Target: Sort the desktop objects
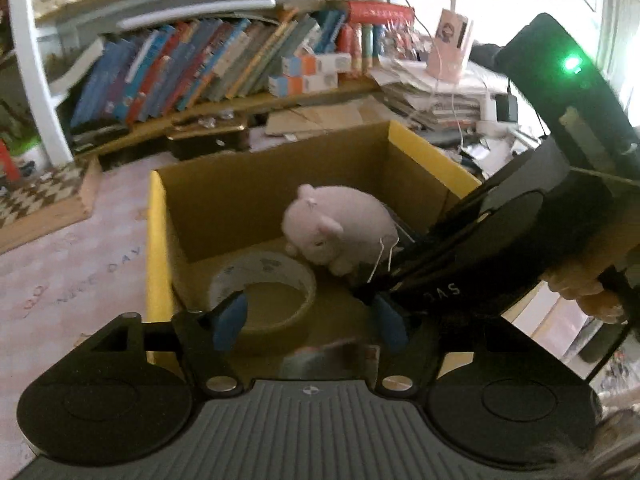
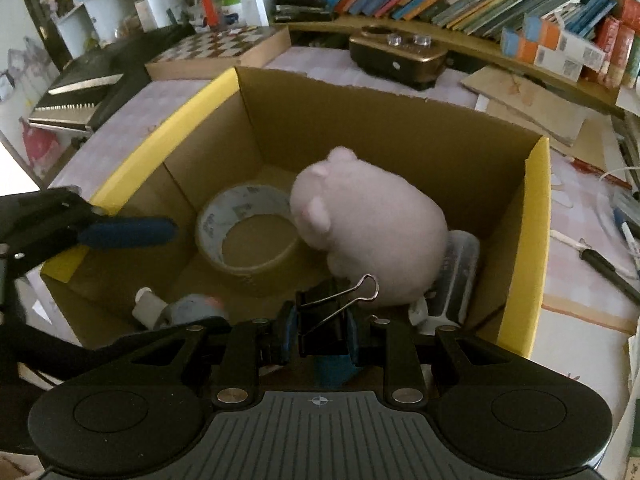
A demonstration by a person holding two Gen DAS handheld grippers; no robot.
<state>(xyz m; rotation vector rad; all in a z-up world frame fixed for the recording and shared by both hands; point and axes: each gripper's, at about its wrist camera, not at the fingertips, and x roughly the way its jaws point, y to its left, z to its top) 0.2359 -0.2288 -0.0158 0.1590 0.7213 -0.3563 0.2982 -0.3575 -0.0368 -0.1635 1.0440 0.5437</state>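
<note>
We judge the sorting to be well along. The cardboard box [image 2: 400, 128] already holds a roll of tape [image 2: 248, 232], a pink plush toy [image 2: 372, 232], a clear ribbed container [image 2: 460, 272] just beside the toy, and a small grey thing with a white end [image 2: 180, 308] that we cannot identify.

The right hand-held gripper [image 2: 318, 332] is closed tightly on a black binder clip [image 2: 328, 320] and holds it above the near side of the box, not yet released. The clip is black, with its silver wire handles folded toward the toy.

The left hand-held gripper [image 1: 310, 316] is partly open and holds nothing; its blue pads stand over the tape roll.

On the bench [image 2: 580, 208] outside the box, pens [image 2: 608, 264] are lying, so we think some things are left to sort.
</note>
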